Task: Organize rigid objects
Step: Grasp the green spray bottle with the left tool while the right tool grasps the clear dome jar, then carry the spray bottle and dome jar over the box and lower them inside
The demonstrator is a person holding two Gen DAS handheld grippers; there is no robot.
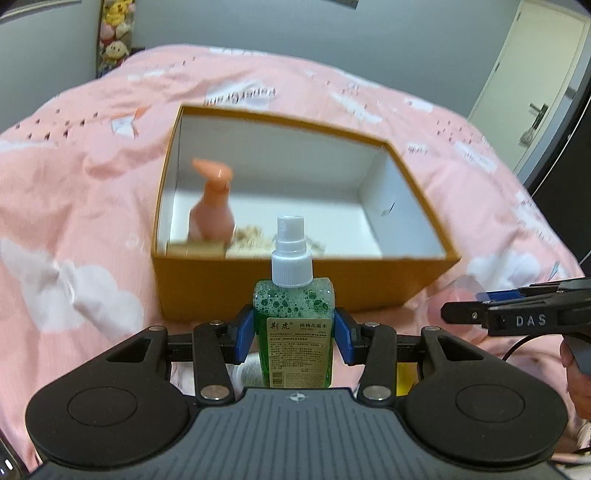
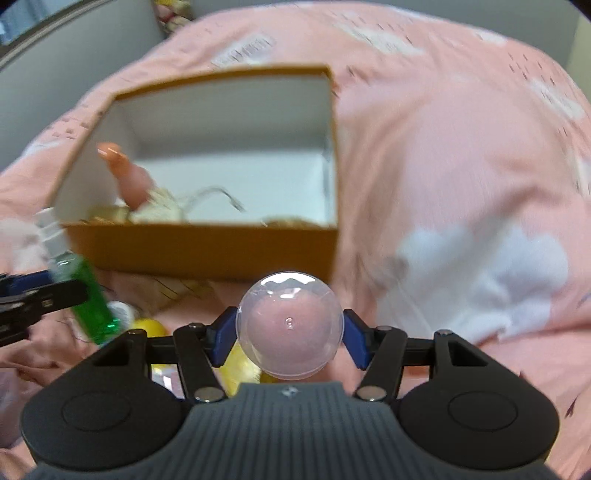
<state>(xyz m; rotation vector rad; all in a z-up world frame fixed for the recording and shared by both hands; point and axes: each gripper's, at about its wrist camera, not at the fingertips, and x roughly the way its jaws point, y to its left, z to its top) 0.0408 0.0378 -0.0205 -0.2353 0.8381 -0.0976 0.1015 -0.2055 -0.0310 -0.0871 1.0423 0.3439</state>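
A green spray bottle [image 1: 295, 354] with a white nozzle stands upright between the blue pads of my left gripper [image 1: 294, 334], which is shut on it. It also shows at the left of the right wrist view as a tilted green spray bottle [image 2: 92, 302]. My right gripper [image 2: 290, 332] is shut on a clear plastic ball [image 2: 290, 317], pads pressed on both its sides. An open orange box [image 1: 303, 291] with white inner walls lies just beyond both grippers on the bed. A peach pump bottle [image 1: 212, 206] stands at its left. The right gripper [image 1: 476, 306] reaches in at the right edge of the left wrist view.
Pale straw filler [image 1: 251, 240] lies on the box floor. The pink bedcover [image 1: 74, 184] with white clouds spreads all round. A yellow object [image 2: 147, 326] and a small round white thing [image 2: 120, 312] lie under the grippers. A door [image 1: 535, 92] stands far right, plush toys [image 1: 114, 33] far left.
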